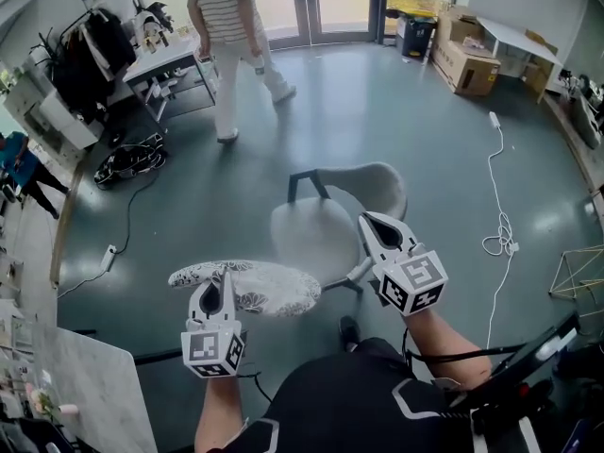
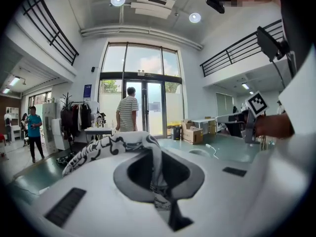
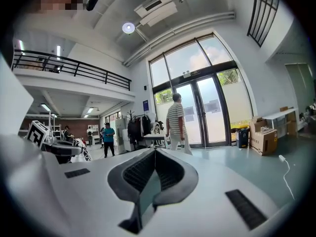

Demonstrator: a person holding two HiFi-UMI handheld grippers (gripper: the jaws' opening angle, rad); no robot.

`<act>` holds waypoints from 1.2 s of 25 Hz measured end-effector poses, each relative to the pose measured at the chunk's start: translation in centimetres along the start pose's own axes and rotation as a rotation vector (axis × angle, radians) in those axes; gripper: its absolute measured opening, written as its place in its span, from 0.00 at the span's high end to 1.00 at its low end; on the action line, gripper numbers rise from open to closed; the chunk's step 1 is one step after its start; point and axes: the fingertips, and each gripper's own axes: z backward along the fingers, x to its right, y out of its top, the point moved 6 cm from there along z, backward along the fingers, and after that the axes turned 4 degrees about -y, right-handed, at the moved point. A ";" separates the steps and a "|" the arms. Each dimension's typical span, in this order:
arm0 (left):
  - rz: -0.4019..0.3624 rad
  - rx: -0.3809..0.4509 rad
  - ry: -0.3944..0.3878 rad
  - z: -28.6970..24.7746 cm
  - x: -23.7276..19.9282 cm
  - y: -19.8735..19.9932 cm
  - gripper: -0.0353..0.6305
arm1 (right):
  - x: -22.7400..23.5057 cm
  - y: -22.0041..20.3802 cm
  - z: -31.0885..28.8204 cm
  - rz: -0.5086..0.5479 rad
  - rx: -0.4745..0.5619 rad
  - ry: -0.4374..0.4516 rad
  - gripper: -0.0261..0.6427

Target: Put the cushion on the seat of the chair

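**A:** What has the left gripper (image 1: 222,276) got?

**B:** Its jaws are clamped on the near edge of the cushion (image 1: 260,289), with a fold of printed cloth pinched between them. The right gripper (image 1: 370,223) is closed on nothing, its tip by the seat's 3 o'clock edge.

**A:** And where is the cushion?

**B:** In the air, held by that one edge. It hangs at the 7 o'clock side of the chair (image 1: 316,234) and is not yet on the seat.

**A:** How would you finish the step?

**B:** Carry it toward 1 o'clock and keep it level, since a pad held by one edge will likely droop. Land the far end first, up against the backrest at the seat's 1 o'clock. Then lay the rest down, centred. Let go only once it rests. The right gripper should clear the seat, or press down the free side.

**A:** What are the materials like?

**B:** The cushion is a thin, soft, roughly oval pad, white with a dark swirling print. The chair is pale grey, with a rounded seat, a low curved back and slim dark legs. Its surface looks smooth, so the pad may slide.
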 end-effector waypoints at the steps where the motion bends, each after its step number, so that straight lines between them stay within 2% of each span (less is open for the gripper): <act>1: -0.006 -0.009 0.004 -0.8 0.0 -0.1 0.91 | 0.6 -0.1 -0.4 0.001 -0.002 0.007 0.94; 5: -0.039 -0.068 0.016 -4.0 0.2 -0.8 0.92 | 3.1 -0.9 -1.7 -0.020 -0.013 0.030 0.94; 10: -0.002 -0.116 0.046 -7.5 -0.7 -1.5 0.91 | 6.0 -1.7 -3.9 -0.029 -0.041 0.054 0.94; 12: -0.012 -0.135 0.045 -8.9 -1.1 -1.9 0.91 | 6.7 -2.2 -4.9 -0.031 -0.058 0.054 0.94; 18: -0.039 -0.212 0.001 -12.8 -3.9 -4.7 0.91 | 7.4 -3.7 -7.6 -0.032 -0.101 0.014 0.94; 23: -0.098 -0.281 -0.084 -16.1 -5.6 -7.3 0.91 | 7.6 -5.5 -9.3 -0.054 -0.139 -0.052 0.94; 30: -0.120 -0.350 -0.176 -20.0 -7.4 -11.4 0.91 | 7.6 -7.4 -11.7 -0.052 -0.169 -0.098 0.94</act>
